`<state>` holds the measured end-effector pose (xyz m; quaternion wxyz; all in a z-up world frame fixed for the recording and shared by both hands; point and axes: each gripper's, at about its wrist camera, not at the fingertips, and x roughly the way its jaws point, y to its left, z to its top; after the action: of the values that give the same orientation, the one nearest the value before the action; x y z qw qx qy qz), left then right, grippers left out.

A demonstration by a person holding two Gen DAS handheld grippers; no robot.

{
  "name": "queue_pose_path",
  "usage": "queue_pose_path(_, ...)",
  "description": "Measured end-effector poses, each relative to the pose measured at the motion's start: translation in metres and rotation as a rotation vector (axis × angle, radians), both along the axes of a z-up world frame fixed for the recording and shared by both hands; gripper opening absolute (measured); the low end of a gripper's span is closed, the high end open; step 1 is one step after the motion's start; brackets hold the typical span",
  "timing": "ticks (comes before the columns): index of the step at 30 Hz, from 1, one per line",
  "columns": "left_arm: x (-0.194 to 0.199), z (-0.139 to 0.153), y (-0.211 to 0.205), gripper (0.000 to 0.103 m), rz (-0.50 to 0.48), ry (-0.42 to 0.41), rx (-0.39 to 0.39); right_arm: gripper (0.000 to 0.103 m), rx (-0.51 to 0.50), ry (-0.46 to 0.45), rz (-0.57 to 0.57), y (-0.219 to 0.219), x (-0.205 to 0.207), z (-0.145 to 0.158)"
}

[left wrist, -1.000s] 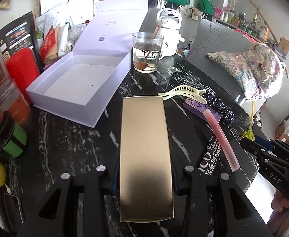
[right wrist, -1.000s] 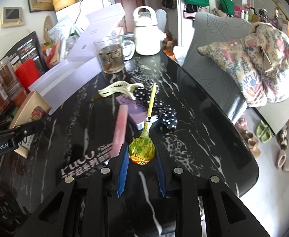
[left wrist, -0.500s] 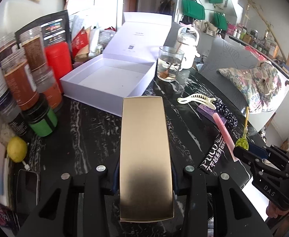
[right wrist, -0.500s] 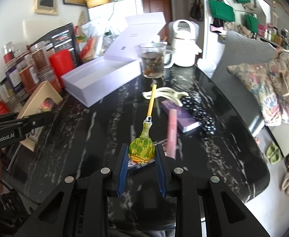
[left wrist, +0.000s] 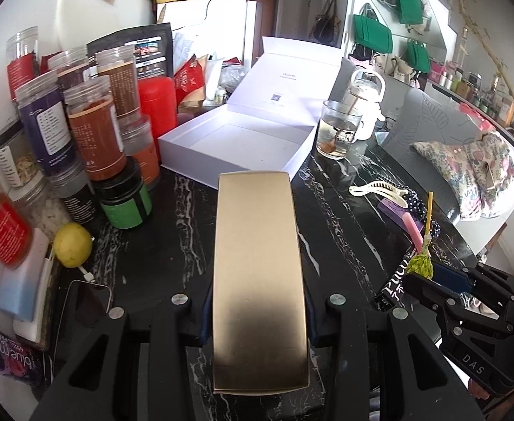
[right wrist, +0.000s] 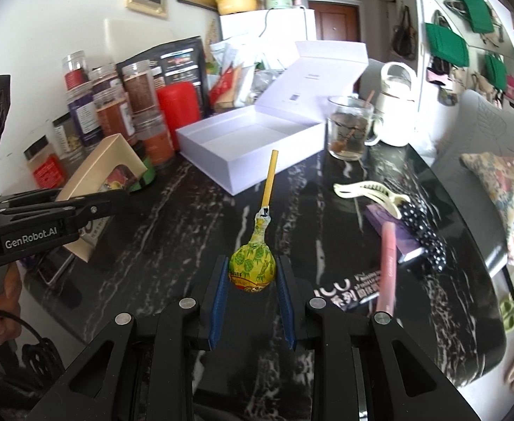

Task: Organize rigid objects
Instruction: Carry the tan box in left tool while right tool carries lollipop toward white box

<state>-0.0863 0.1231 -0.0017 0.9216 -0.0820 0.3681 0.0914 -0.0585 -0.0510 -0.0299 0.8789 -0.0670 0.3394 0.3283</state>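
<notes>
Status: both grippers loaded, both held above the black marble counter [right wrist: 172,210], near edge. Left gripper [left wrist: 258,319] has its fingers pinched on the long sides of a gold box [left wrist: 259,273], flat top facing up, far end pointing at the open white box [left wrist: 243,144]. Right gripper [right wrist: 251,280] has its fingers clamped on the wrapped head of a lollipop [right wrist: 252,267], yellow stick pointing away toward the same white box. Handling guess: gold box looks like stiff card, light, smooth finish so possibly slippery; side grip near its middle seems right, squeeze too hard and the walls could dent. Lollipop is light with a hard head under crinkly wrapper; head grip is the solid one, the stick is thin and would pivot. White box sits far centre, lid hinged up behind it, interior looks empty, likely drop target. Jars [left wrist: 92,122] crowd its left side, a glass with liquid [left wrist: 337,135] stands just beside its right corner: that's the tip hazard. Hair clip [right wrist: 369,189], pink tube [right wrist: 387,263] and purple box [right wrist: 394,226] lie on the right part of the counter, not yet sorted.
</notes>
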Motion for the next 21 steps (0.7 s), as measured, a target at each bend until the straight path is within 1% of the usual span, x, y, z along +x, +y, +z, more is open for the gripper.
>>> queue_pose_path(5,0.001,0.004,0.010,0.038,0.026,-0.004,0.003,0.026,0.003,-0.014,0.045,0.014,0.002,0.007)
queue_pose_path(10,0.009,0.007,0.016,0.038,0.030,0.001,0.011,0.026,0.002,-0.028,0.075,0.025,0.008,0.012)
queue_pose_path(16,0.026,0.014,0.023,0.038,0.025,0.006,0.030,0.026,-0.003,-0.040,0.089,0.039,0.021,0.018)
queue_pose_path(21,0.043,0.021,0.029,0.038,0.017,-0.006,0.035,0.026,-0.013,-0.051,0.094,0.047,0.035,0.023)
